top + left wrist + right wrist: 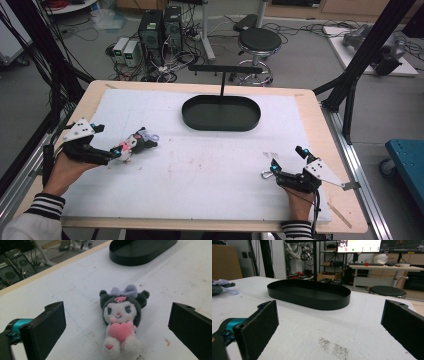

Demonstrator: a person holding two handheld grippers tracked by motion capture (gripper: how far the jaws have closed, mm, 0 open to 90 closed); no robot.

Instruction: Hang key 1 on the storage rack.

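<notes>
Near the right front corner of the tabletop (320, 115), the right hand-held gripper (286, 162) was rested with its jaws spread wide and nothing between them; a small metal ring or clip appeared to lie just beside it, though it was too small to be made out. Toward the left edge, the left hand-held gripper (131, 145) was also held wide open, and the plush keychain toy (121, 320), dark-hooded with a lilac bow and a pink heart, was framed between its jaws on the white foam mat (200, 170) but not yet clamped. The approach for the grasp was judged to be the step in hand. Closing on the toy's body was called for next. Farther back, near the far edge, the black oval tray (221, 113) of a hanger stand was set.
</notes>
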